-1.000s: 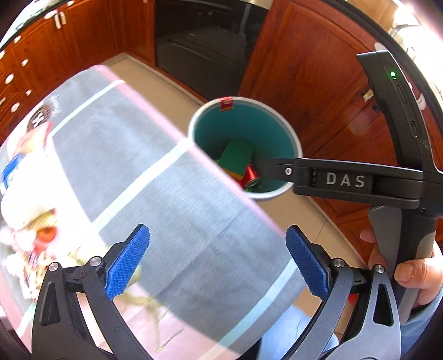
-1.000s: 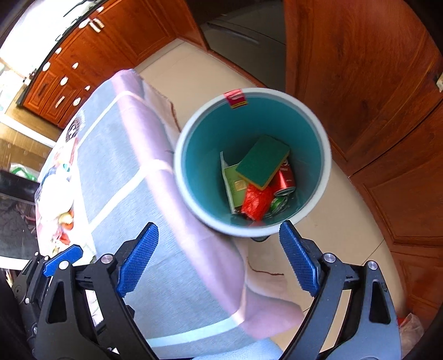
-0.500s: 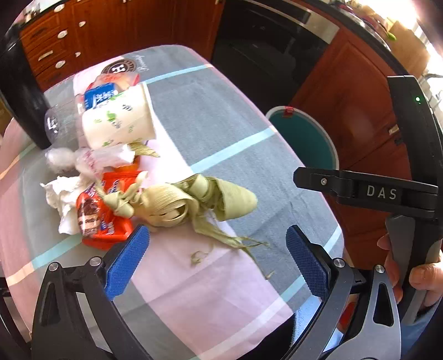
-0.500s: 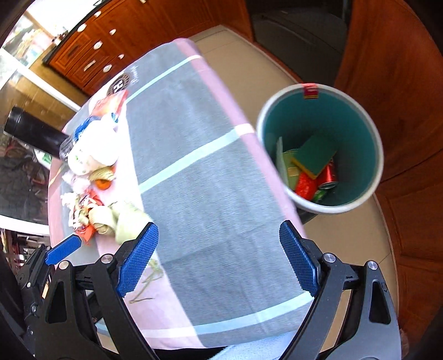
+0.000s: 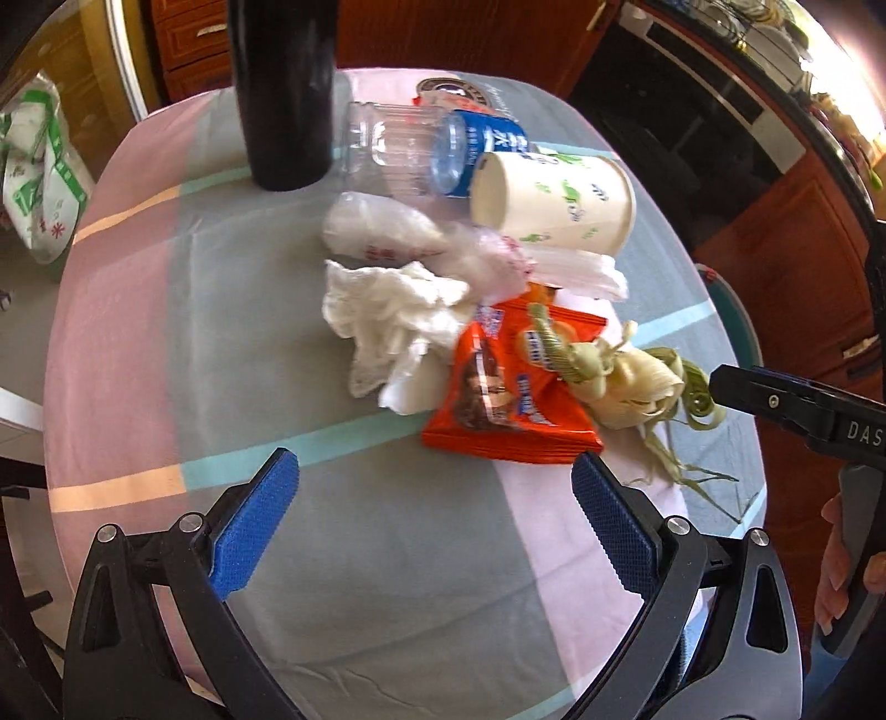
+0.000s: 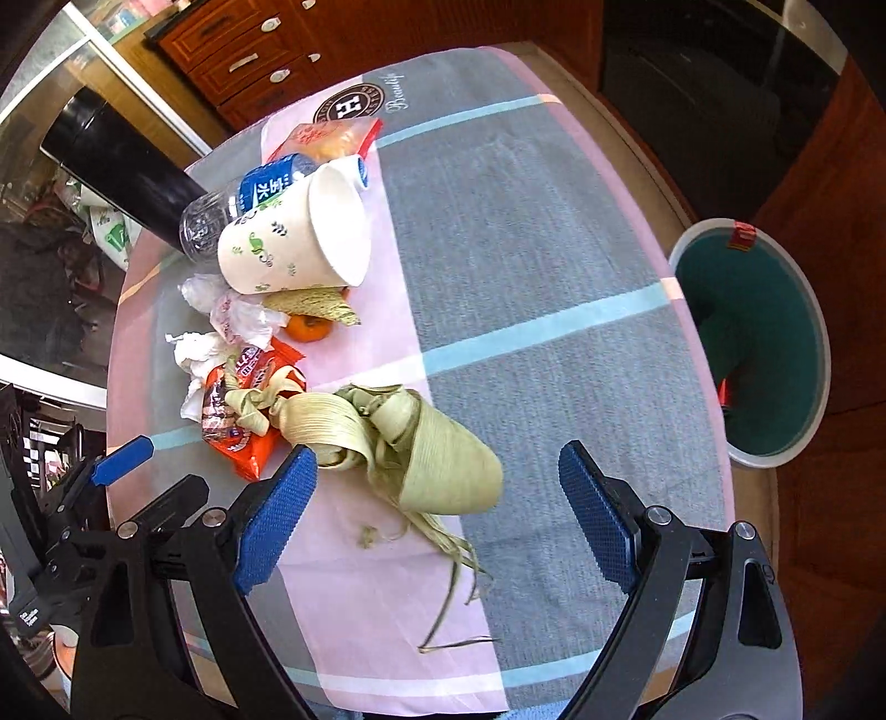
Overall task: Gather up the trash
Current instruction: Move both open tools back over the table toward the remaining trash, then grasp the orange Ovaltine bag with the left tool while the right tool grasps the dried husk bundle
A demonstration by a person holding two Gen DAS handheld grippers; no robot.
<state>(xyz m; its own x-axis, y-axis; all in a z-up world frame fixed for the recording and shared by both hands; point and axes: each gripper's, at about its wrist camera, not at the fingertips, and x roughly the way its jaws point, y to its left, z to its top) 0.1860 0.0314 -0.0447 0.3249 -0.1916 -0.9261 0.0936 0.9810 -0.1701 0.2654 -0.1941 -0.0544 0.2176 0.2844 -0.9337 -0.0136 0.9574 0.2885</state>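
Trash lies in a pile on the checked tablecloth (image 5: 387,581): an orange snack wrapper (image 5: 509,399), crumpled white tissue (image 5: 387,310), pale corn husks (image 6: 410,443), a paper cup (image 5: 559,205) on its side, a clear water bottle (image 5: 421,144) and a thin plastic bag (image 5: 387,230). A small orange fruit (image 6: 307,328) lies by the cup. My left gripper (image 5: 437,520) is open and empty, near the wrapper. My right gripper (image 6: 437,515) is open and empty, just in front of the husks. The teal trash bin (image 6: 769,343) stands on the floor to the right of the table.
A tall black cylinder (image 5: 282,88) stands at the far side of the table by the bottle. Wooden cabinets (image 6: 260,50) and a dark oven front (image 6: 709,72) surround the table. A white and green bag (image 5: 33,166) sits off the table at left.
Both grippers have swung away from the bin and over the table towards the trash pile. The pile now fills both views; the bin has slid to the right edge.
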